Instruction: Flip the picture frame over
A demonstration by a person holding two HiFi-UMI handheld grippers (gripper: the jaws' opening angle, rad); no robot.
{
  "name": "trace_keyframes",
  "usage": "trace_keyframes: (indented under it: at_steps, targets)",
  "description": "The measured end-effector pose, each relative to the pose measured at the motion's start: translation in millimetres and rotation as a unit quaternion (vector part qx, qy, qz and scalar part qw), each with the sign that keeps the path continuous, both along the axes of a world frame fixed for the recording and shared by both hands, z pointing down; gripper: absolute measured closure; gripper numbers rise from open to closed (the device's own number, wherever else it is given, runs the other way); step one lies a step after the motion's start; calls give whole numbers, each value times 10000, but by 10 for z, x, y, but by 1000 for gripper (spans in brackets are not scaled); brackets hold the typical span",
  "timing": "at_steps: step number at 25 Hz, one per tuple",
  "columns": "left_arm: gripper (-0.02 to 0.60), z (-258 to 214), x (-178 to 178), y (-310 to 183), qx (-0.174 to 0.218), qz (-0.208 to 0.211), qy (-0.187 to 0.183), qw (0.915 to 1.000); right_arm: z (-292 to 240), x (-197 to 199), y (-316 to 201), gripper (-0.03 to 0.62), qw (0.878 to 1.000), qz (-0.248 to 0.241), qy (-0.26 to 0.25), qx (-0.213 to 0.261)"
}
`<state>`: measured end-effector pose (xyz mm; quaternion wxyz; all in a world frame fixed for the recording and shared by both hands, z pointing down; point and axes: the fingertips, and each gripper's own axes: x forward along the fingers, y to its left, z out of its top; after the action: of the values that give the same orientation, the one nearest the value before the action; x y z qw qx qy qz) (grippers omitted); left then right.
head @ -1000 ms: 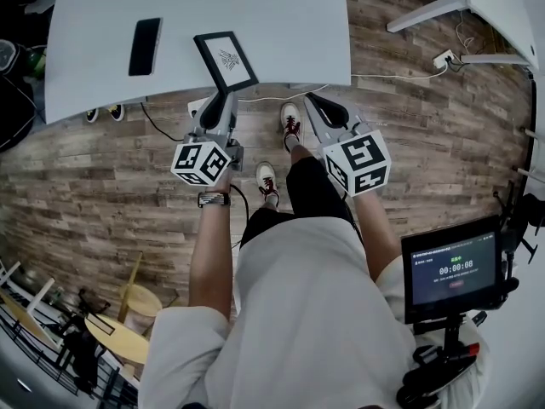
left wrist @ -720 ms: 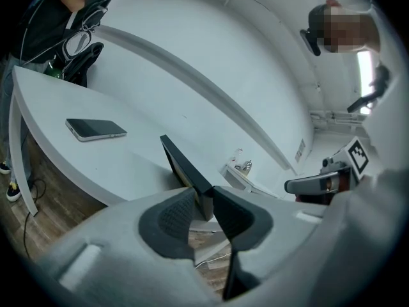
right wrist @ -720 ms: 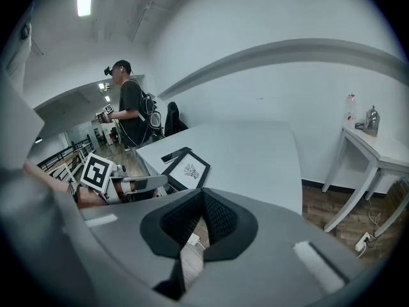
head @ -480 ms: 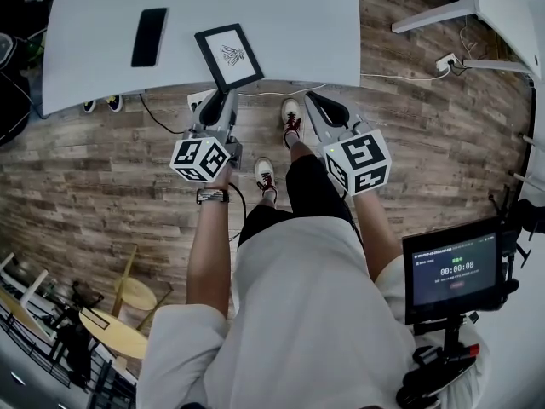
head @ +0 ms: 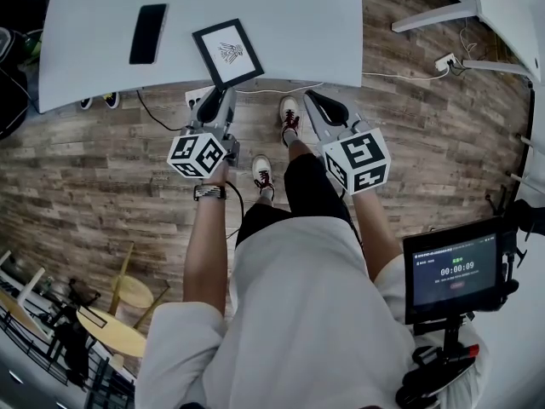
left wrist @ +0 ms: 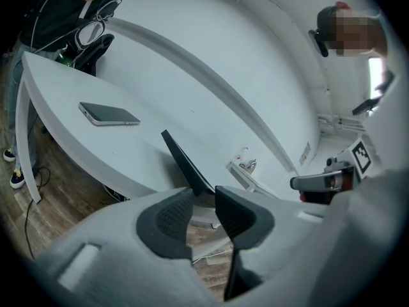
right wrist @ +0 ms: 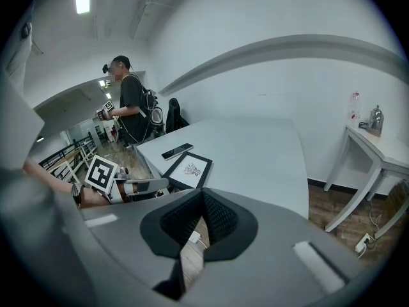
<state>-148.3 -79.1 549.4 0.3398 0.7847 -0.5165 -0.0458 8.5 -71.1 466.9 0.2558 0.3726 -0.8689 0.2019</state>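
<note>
Black-rimmed frame (head: 227, 54) is lying flat, picture up, at the near edge of the tabletop (head: 289, 24), so the flip is not yet done. Just below it the left tool (left wrist: 204, 196) has just been spreading its jaws, which are now standing apart with the frame's near corner at the gap between their tips, unpinched, probably readying a grasp. Beside it the right tool (right wrist: 201, 197) is hanging over the floor, pressed together on nothing.

White table (head: 298, 15) on a wood floor (head: 102, 169), black phone (head: 147, 33) flat on it, black frame (head: 227, 53) beside it, face up, at the near edge
</note>
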Motion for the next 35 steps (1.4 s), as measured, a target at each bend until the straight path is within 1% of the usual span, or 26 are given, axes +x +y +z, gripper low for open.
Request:
trace_keyframes:
  at_steps: [21, 23, 27, 35]
  targets:
    - [449, 279, -45, 116, -362, -69, 133, 9992, 80, 32, 61, 591, 9999, -4, 38, -95]
    - [448, 317, -35, 130, -410, -30, 57, 9991, 94, 43, 68, 591, 9999, 3, 44, -106]
    - [447, 409, 18, 165, -537, 182, -356, 9978, 116, 58, 76, 591, 9999, 14, 61, -125]
    - [446, 482, 36, 189, -656, 262, -531, 9961, 133, 72, 83, 591, 9999, 41, 54, -137]
